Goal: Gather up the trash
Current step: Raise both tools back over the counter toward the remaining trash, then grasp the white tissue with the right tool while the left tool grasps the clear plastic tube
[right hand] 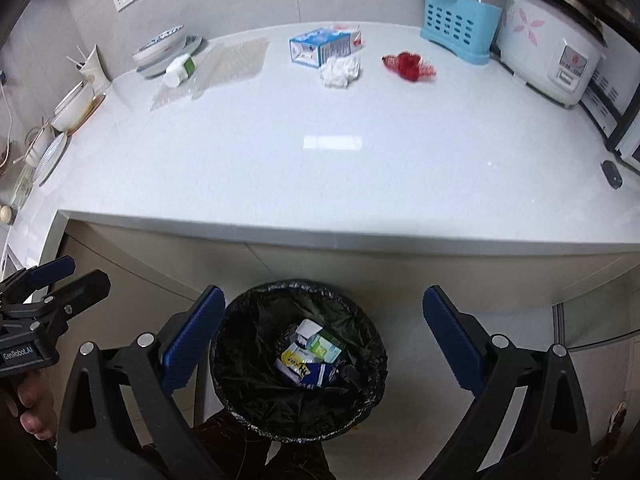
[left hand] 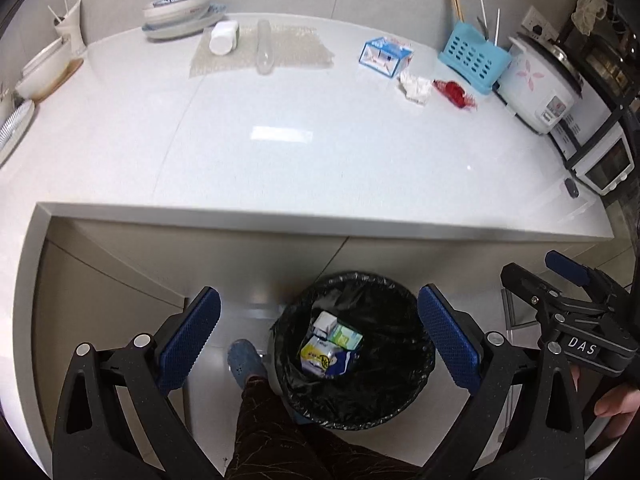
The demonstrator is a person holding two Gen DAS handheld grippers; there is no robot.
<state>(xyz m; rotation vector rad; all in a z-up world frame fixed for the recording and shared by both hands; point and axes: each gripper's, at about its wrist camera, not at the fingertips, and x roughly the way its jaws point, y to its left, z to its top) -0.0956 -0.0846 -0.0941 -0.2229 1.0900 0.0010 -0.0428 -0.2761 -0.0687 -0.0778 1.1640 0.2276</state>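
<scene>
A round bin with a black liner (left hand: 360, 400) (right hand: 248, 360) stands on the floor below the counter edge, holding several small cartons (left hand: 330, 346) (right hand: 312, 354). On the white counter lie a blue-white carton (left hand: 385, 55) (right hand: 320, 46), a crumpled white tissue (left hand: 415, 87) (right hand: 340, 71), a red wrapper (left hand: 456, 94) (right hand: 408, 65), a white bottle (left hand: 224, 37) (right hand: 180, 69) and a clear plastic sheet (left hand: 260, 50) (right hand: 216, 72). My left gripper (left hand: 320, 332) and my right gripper (right hand: 324, 332) both hang open and empty above the bin.
Stacked bowls and plates (left hand: 180, 14) (right hand: 164, 50) sit at the back left. A blue utensil holder (left hand: 474, 58) (right hand: 460, 26) and a rice cooker (left hand: 540, 84) (right hand: 552, 44) stand at the back right. The person's leg and shoe (left hand: 246, 360) are beside the bin.
</scene>
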